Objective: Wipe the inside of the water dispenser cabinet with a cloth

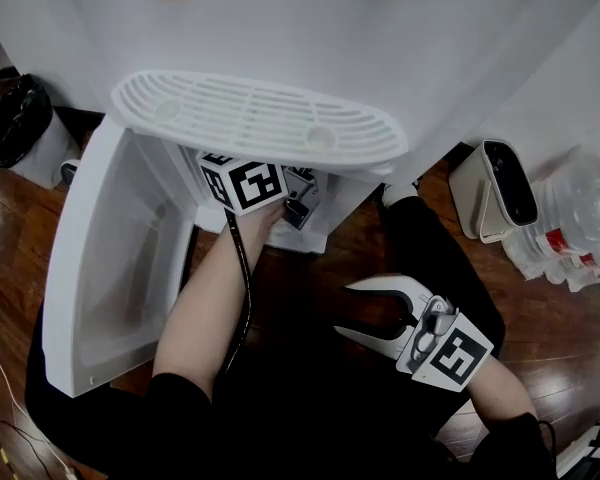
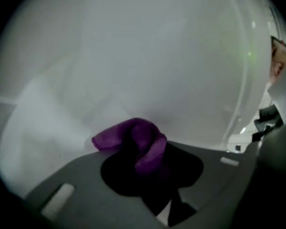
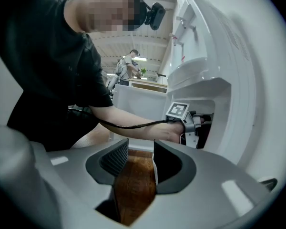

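Note:
The white water dispenser point(image 1: 280, 28) stands in front of me with its cabinet door point(image 1: 100, 268) swung open to the left. My left gripper reaches into the cabinet under the drip tray point(image 1: 260, 118). Only its marker cube point(image 1: 242, 183) and rear show in the head view; its jaws are hidden. In the left gripper view the left gripper point(image 2: 143, 149) is shut on a bunched purple cloth point(image 2: 133, 135), close to the white inner wall point(image 2: 133, 56). My right gripper point(image 1: 345, 311) hangs outside the cabinet, low at the right. Its jaws point(image 3: 140, 156) stand apart with nothing between them.
A black-bagged bin point(image 1: 15, 118) stands at the far left. A white device point(image 1: 500, 188) and packed water bottles point(image 1: 575, 223) sit on the wooden floor point(image 1: 560, 328) to the right. My dark-clothed knees lie under the right gripper. Another person stands far behind.

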Demonstrator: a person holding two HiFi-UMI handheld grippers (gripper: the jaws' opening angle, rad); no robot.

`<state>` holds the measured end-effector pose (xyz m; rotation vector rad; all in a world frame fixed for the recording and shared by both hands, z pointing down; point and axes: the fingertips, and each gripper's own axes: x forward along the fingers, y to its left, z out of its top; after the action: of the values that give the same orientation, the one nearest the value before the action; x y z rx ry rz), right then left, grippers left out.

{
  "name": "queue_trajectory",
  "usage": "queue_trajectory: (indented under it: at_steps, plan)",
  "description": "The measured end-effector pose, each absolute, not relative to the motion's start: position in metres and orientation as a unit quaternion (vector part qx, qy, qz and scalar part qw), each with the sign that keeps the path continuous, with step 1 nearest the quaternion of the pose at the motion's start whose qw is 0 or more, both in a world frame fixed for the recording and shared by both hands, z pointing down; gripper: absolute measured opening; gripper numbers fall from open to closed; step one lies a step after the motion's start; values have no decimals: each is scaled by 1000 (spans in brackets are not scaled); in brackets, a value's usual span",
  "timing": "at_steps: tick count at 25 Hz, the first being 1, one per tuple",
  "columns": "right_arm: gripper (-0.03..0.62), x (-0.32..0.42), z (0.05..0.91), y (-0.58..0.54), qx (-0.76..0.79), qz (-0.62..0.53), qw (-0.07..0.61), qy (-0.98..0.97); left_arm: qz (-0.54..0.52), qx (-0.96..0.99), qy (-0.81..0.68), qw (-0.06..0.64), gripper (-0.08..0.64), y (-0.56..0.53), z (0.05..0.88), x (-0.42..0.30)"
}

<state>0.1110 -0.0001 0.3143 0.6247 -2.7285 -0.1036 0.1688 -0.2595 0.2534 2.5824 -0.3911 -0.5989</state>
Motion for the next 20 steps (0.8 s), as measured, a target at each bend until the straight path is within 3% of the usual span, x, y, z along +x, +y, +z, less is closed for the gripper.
queue_trajectory:
  at_steps: [5,10,15,20]
  plan:
    - [160,89,324,2,191,-57,198,-960,-276,925,-73,250,129,-211,241,142]
    - [155,85,337,3,185,-52,221,-956,-328,880,-78,336,127,-265,259,159]
    - [153,100,348,-4,201,-46,242,-948,-311,881,-117,336,126,-306,274,173]
    - [152,107,330,-42,283,8,176,-943,-301,886,-117,332,126,-278,280,162]
